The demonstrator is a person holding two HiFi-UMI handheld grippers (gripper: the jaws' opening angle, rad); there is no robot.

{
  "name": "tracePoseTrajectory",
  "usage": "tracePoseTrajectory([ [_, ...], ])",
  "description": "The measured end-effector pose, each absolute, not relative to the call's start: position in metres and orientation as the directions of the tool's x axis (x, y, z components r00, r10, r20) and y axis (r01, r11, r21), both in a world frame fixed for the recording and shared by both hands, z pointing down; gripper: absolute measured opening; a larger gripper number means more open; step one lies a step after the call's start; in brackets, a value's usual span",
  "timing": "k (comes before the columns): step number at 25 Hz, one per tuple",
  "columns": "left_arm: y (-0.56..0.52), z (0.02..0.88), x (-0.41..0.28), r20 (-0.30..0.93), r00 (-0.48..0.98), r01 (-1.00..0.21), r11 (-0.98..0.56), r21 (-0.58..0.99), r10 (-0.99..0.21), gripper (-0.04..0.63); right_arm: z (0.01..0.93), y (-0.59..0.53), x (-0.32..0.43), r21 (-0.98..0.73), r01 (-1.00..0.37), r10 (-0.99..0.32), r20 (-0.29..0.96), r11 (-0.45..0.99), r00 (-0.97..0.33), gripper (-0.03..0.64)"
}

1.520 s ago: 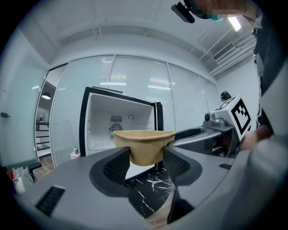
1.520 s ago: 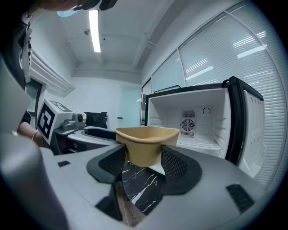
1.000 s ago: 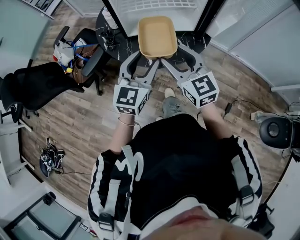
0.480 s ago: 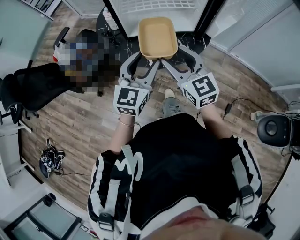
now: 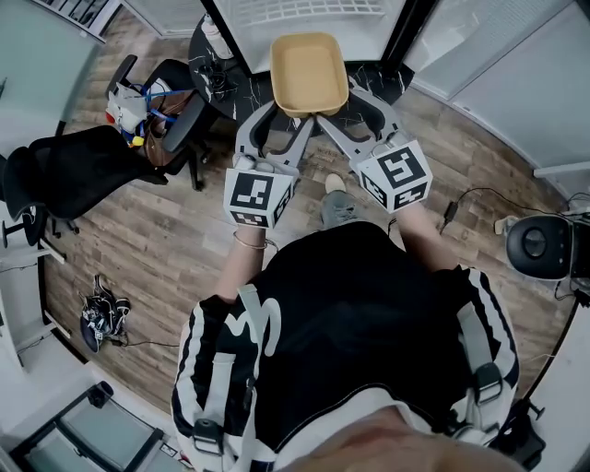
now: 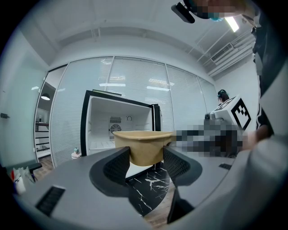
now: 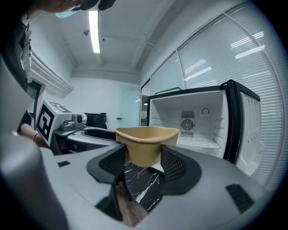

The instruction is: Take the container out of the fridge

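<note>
I have the container [image 5: 310, 72] up in the air, just outside the open fridge [image 5: 304, 11] and above the black marbled slab [image 5: 392, 83] at its foot. It is a tan, shallow rectangular tray, open side up and sitting level. Its long axis runs near to far, so one short end points into the fridge and the other back toward me.

Both claws pinch that near end. The left claw [image 5: 288, 112] takes the near-left corner and the right claw [image 5: 341, 103] the near-right one — the two meet in a V under the rim. In the left gripper view the dark pads of the left claw [image 6: 146, 157] press against the container [image 6: 144, 146] from both sides, with the white fridge [image 6: 103, 130] interior behind. The right gripper view shows the same: the right claw [image 7: 144, 158] is closed on the tan wall of the container [image 7: 146, 140], the fridge [image 7: 202, 121] standing open off to the right.
</note>
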State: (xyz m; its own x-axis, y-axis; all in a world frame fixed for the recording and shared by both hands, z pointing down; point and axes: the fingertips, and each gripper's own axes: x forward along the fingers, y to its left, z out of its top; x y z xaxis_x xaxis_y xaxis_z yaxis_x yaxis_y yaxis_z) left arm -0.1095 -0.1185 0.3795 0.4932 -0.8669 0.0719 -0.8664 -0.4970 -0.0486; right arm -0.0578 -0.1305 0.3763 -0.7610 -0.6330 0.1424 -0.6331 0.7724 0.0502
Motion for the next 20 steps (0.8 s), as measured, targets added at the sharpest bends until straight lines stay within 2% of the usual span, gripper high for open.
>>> tracePoseTrajectory([
  [20,-0.1172,0.3811,-0.1083,0.073,0.500,-0.863,-0.503,-0.038,-0.863,0.237,0.3760,-0.1294,-0.0564,0.048,-0.642,-0.641,0.141,0.765,-0.754,0.253],
])
